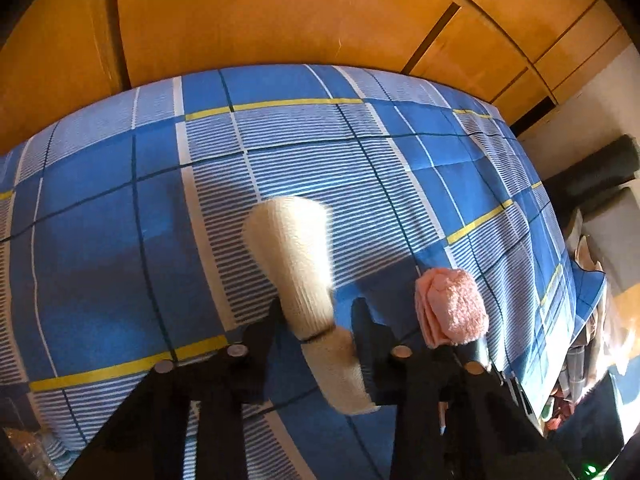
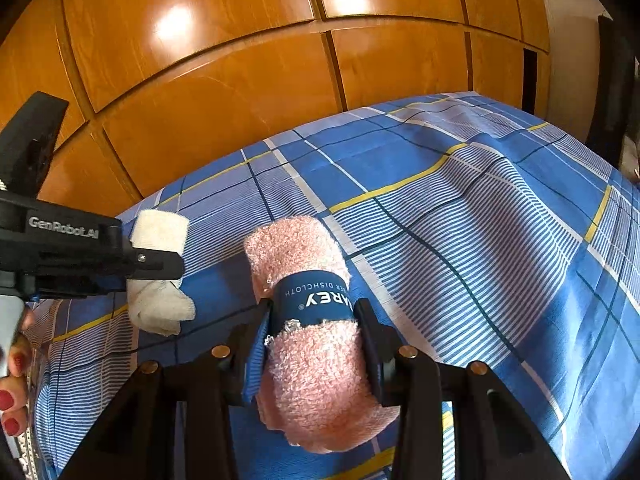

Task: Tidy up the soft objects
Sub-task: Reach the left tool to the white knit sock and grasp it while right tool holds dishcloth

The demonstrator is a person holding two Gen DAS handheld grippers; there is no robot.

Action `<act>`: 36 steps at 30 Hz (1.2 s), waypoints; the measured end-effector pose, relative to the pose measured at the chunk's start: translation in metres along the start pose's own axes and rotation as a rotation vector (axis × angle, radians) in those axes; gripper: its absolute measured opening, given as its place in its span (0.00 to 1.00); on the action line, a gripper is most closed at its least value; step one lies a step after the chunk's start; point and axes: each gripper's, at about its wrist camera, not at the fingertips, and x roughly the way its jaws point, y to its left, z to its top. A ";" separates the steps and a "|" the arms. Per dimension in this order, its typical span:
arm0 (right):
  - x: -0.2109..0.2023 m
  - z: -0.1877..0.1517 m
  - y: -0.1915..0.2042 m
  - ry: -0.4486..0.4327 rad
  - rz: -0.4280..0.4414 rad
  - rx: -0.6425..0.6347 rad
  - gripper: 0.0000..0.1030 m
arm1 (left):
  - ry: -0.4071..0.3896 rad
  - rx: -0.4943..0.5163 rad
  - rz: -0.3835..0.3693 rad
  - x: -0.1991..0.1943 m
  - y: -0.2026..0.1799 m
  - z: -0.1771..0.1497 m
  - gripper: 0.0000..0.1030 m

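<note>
Because both rolls look light and squashy, the right gripper (image 2: 316,316) clamps the pink terry dishcloth roll (image 2: 316,344) at its blue paper band (image 2: 310,300) at frame centre, while the left gripper (image 1: 316,312) pinches the cream knitted cloth roll (image 1: 296,264) mid-length.

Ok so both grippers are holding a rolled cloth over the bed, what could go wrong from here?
1. The left gripper pinches the cream roll near one end, with most of its length sticking out past the fingers, so it may sag or slip free.
2. The right gripper clamps the pink dishcloth at its blue paper band; the band could slide or tear.
3. The two rolls hang close together and could bump.
</note>
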 end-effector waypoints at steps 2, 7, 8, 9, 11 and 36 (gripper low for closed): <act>0.000 -0.001 0.001 -0.002 -0.005 -0.004 0.39 | -0.003 0.005 -0.007 -0.004 -0.001 -0.002 0.27; -0.001 -0.001 0.003 -0.003 -0.018 -0.012 0.39 | -0.004 0.005 -0.017 -0.010 -0.001 -0.008 0.26; -0.002 -0.001 0.003 -0.004 -0.022 -0.012 0.39 | -0.006 -0.002 -0.019 -0.012 0.000 -0.010 0.26; -0.002 -0.001 0.004 -0.005 -0.024 -0.013 0.39 | -0.007 -0.013 -0.027 -0.015 0.000 -0.011 0.26; -0.002 -0.001 0.003 -0.005 -0.026 -0.015 0.39 | -0.012 -0.024 -0.044 -0.021 0.000 -0.014 0.26; -0.003 -0.001 0.008 -0.016 -0.068 -0.040 0.39 | -0.038 0.005 -0.126 -0.073 -0.002 -0.054 0.26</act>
